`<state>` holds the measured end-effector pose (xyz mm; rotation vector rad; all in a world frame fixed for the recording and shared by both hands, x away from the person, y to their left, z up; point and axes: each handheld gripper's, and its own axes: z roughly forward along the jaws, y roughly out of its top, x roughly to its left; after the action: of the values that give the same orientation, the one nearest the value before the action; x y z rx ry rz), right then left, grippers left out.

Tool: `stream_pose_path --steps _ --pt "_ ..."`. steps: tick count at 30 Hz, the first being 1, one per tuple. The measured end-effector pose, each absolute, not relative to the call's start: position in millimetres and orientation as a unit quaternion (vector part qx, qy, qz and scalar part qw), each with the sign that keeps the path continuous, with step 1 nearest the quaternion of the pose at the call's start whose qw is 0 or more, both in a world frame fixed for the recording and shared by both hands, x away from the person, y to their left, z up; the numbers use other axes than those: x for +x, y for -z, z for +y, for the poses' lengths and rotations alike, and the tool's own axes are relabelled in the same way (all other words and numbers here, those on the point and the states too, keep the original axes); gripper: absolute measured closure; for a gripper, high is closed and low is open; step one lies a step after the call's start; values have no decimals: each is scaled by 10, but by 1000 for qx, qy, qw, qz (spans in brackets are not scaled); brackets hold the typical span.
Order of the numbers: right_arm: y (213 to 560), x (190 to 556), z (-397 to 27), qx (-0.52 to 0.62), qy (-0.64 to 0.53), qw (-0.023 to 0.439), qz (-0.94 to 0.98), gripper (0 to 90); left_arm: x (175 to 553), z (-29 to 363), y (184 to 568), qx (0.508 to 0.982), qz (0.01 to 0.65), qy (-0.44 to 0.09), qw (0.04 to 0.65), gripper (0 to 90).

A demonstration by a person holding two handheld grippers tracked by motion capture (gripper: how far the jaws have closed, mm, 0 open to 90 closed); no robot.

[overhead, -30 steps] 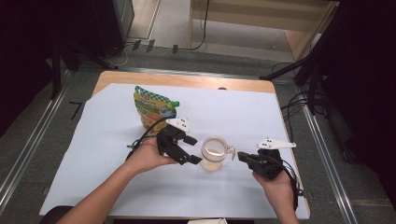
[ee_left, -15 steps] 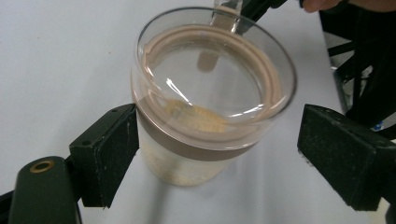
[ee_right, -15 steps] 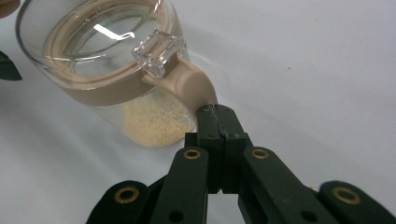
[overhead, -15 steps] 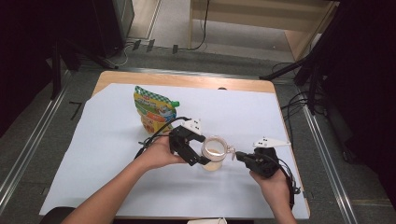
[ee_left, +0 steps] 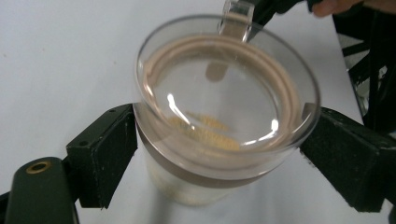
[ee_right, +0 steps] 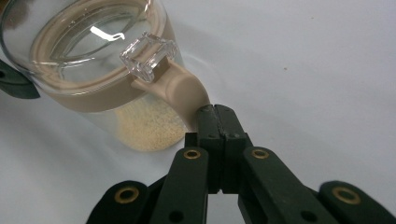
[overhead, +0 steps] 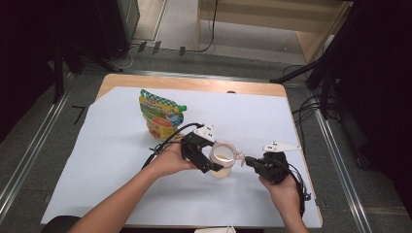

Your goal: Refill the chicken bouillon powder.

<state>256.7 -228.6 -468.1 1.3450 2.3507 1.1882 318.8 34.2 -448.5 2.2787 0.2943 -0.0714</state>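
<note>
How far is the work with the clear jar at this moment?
Done: the right tool is shut on the beige tab of the jar, lid on. In hand: the left tool, jaws just opened, brackets the jar below the lid without gripping. Left, probably: grip the jar and open it. The snack pouch stands untouched.

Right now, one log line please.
left gripper: jaws just opened, astride jar | right gripper: shut on lid tab

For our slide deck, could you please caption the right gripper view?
Right gripper pinching the beige tab of a clear-lidded jar of pale granules.
</note>
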Motion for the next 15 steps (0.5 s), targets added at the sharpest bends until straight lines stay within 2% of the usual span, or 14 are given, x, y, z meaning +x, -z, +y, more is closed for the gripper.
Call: stream_pose_path --steps 15 --pt "4681 2570 -2281 454 -400 90 791 900 3153 321 4480 907 103 7 408 129"
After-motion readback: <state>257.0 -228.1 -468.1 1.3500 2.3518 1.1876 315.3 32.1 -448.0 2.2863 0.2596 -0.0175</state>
